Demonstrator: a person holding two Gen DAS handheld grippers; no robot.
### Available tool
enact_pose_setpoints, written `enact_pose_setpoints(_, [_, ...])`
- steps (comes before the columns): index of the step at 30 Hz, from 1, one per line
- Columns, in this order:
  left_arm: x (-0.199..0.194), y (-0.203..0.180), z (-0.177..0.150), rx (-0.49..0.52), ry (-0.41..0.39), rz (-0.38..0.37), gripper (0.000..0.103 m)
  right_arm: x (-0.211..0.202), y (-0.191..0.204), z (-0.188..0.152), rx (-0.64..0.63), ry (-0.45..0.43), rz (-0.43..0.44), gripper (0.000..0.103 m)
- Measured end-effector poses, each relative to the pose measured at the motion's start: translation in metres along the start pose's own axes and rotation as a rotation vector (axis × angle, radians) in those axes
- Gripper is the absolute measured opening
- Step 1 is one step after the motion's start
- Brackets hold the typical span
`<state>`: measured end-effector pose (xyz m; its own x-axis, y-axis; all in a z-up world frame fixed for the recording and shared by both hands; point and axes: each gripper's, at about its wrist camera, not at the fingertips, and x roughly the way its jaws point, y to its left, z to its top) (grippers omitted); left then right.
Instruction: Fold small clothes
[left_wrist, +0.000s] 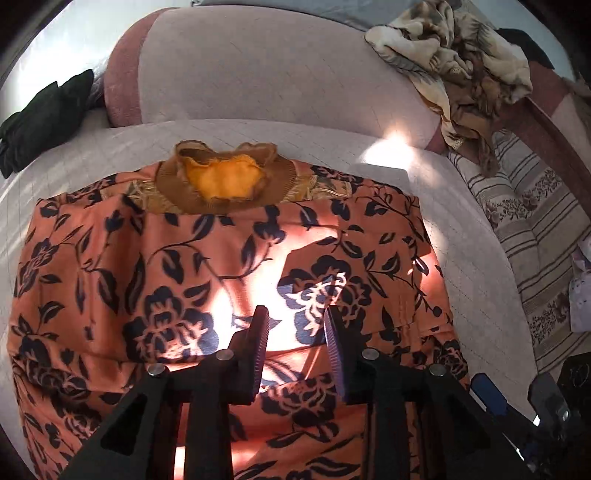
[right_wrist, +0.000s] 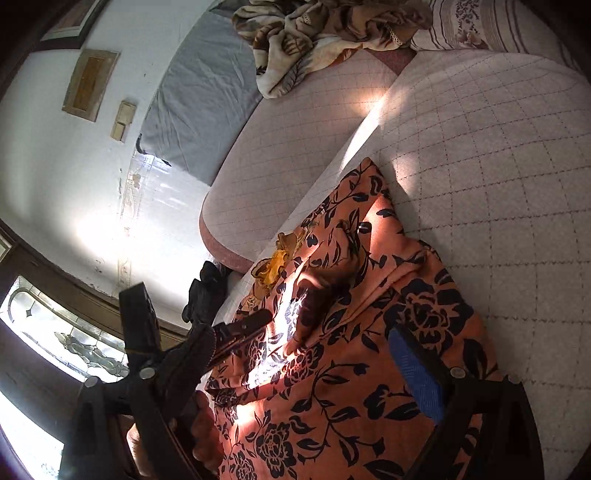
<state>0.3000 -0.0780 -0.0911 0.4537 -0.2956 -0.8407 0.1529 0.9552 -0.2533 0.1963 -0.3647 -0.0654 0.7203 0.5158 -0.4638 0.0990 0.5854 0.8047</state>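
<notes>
An orange garment with a dark floral print (left_wrist: 155, 266) lies spread on the pale quilted bed cover (left_wrist: 461, 221), its brown and yellow collar (left_wrist: 221, 177) at the far end. My left gripper (left_wrist: 297, 325) hovers open over the garment's middle, nothing between its fingers. In the right wrist view the same garment (right_wrist: 369, 350) lies below my right gripper (right_wrist: 280, 339), which is open wide over the cloth, one blue-padded finger (right_wrist: 417, 373) on the right. The left gripper (right_wrist: 236, 332) shows there above the garment's left side.
A large pale cushion (left_wrist: 277, 66) stands behind the garment. A crumpled brown patterned blanket (left_wrist: 461, 59) lies at the back right, a dark cloth (left_wrist: 40, 118) at the left, and a striped floral pillow (left_wrist: 535, 221) at the right. A wall and window (right_wrist: 74, 332) are left.
</notes>
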Motion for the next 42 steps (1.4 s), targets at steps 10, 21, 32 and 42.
enact_pose_setpoints(10, [-0.094,0.152,-0.033,-0.102,-0.202,0.158,0.067,0.051,0.037,0.029,-0.152,0.127,-0.150,0.096])
enact_pose_setpoints(21, [-0.045,0.231,-0.045,-0.248,-0.109,0.117,0.067,0.156,0.049,0.061,-0.505,0.322,-0.679,0.002])
enact_pose_setpoints(32, [-0.044,0.227,-0.051,-0.163,-0.121,0.173,0.067,0.129,0.044,0.082,-0.287,0.237,-0.439,0.032])
enact_pose_setpoints(42, [-0.043,0.228,-0.052,-0.155,-0.138,0.197,0.067,0.166,0.042,0.077,-0.357,0.305,-0.504,0.057])
